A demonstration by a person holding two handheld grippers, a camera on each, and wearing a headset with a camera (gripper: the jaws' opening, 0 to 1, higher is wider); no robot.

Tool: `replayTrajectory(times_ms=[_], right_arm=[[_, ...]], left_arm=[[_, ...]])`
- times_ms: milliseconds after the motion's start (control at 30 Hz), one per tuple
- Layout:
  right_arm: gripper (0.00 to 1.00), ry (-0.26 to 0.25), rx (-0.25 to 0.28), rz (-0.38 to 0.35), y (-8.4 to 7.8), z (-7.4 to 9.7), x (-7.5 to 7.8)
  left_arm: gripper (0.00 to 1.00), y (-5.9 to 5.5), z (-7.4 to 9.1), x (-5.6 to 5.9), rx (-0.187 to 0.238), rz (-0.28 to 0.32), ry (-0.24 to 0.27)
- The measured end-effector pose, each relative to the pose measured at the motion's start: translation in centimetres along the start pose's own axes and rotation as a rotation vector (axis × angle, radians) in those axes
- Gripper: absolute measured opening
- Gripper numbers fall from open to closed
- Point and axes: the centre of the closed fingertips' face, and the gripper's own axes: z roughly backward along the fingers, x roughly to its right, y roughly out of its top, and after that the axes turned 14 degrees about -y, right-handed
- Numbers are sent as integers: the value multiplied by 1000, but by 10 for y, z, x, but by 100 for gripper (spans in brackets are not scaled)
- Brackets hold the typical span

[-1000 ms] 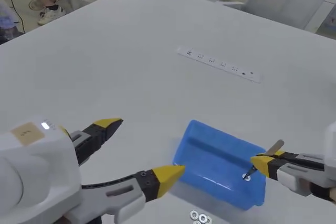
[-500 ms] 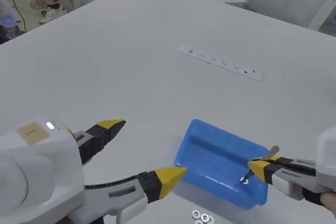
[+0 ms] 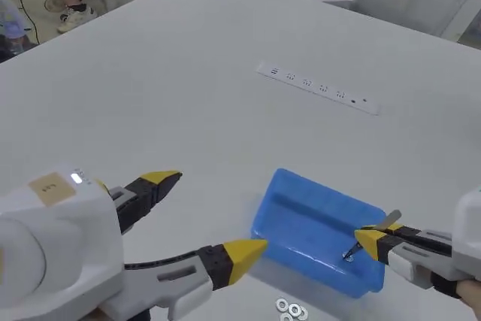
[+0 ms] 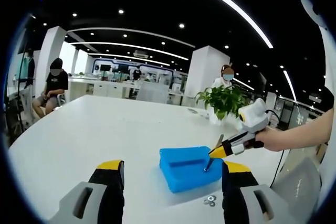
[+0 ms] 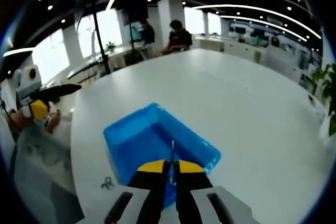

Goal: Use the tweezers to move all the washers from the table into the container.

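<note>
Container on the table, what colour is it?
The container is bright blue; it shows best in the head view.

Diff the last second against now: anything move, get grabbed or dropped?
The right hand-held gripper, shut on the tweezers, drew slightly back and down, bringing the tweezer tips nearer the blue container's near wall. Nothing taken or let go. Left hand-held gripper open, washers on the table, container: as before.

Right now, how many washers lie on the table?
3 washers, as far as I can tell, clustered on the table just before the container, at the head view's bottom edge; others may be cut off.
</note>
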Motion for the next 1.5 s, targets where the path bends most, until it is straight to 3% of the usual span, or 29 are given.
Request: replayTrajectory(times_ms=[233,433,900,1233,1500], right_arm=[[4,-5,10,10,2,5,-3],[4,-8,51,15,15,21,-7],[3,58,101,-26,31,59,-42],[3,139,102,25,31,59,-76],[3,193,53,63,11,47,-93]], left_arm=[[77,-1,-1,1,-11,-3,-4],[77,-2,-1,1,-15,-4,-5],[76,-4,-1,3,-29,-10,-14],[76,-6,-2,4,-42,-13,-26],[75,-6,-2,5,-45,-14,-27]])
